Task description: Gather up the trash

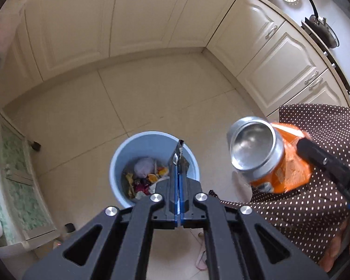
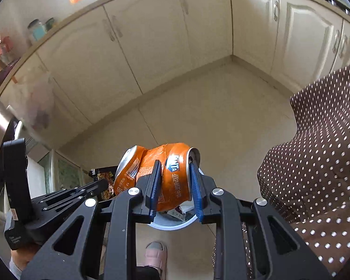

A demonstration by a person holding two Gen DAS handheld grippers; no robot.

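A crushed orange Fanta can (image 2: 165, 175) is clamped between the blue pads of my right gripper (image 2: 175, 177), held in the air above a blue trash bin (image 2: 175, 226) that is mostly hidden under it. In the left wrist view the same can (image 1: 268, 156) hangs to the right of the bin (image 1: 151, 140), silver bottom toward the camera. The bin holds several scraps of waste. My left gripper (image 1: 178, 161) is shut on a thin dark wrapper scrap (image 1: 182, 149), directly over the bin's opening.
Cream kitchen cabinets (image 1: 128, 18) line the far walls above a beige tiled floor (image 1: 93, 107). A brown polka-dot apron (image 1: 315, 186) fills the right side. A foot in a pink slipper (image 2: 155, 254) stands by the bin. A stove with a pan (image 1: 322, 28) sits on the counter.
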